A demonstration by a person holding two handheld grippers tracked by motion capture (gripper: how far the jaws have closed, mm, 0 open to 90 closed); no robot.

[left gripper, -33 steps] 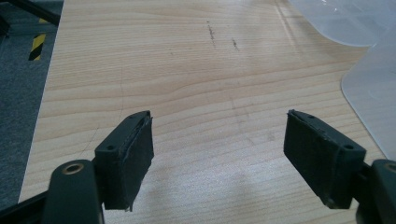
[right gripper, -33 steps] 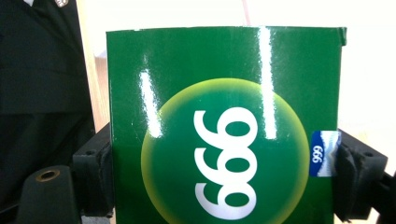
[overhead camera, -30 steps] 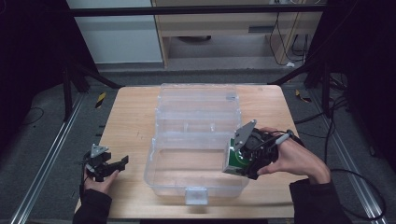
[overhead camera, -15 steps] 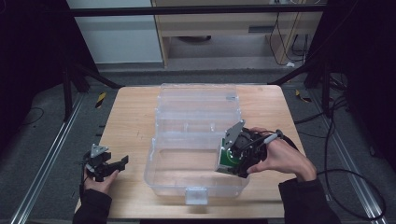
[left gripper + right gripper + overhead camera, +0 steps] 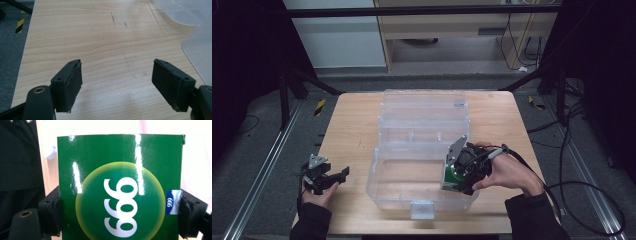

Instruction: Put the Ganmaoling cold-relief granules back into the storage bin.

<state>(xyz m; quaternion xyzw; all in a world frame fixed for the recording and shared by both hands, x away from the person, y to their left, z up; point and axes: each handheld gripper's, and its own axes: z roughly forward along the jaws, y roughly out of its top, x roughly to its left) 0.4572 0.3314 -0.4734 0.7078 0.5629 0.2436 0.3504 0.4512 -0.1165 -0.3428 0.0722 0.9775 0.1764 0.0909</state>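
Glossy green cardboard box w/ white "999" print point(image 5: 120, 192) now lower, inside front compartment of clear plastic bin point(image 5: 384, 187), pinched by right gripper point(image 5: 451, 180) jaws. Prob. near set-down, release next. Left gripper point(image 5: 339, 175) hasn't budged, jaws spread, over wooden table point(image 5: 100, 37).

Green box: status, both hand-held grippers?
Right hand-held gripper shut on green box, low inside clear bin. Left hand-held gripper open, holding nothing, over bare table. Nothing in the way.
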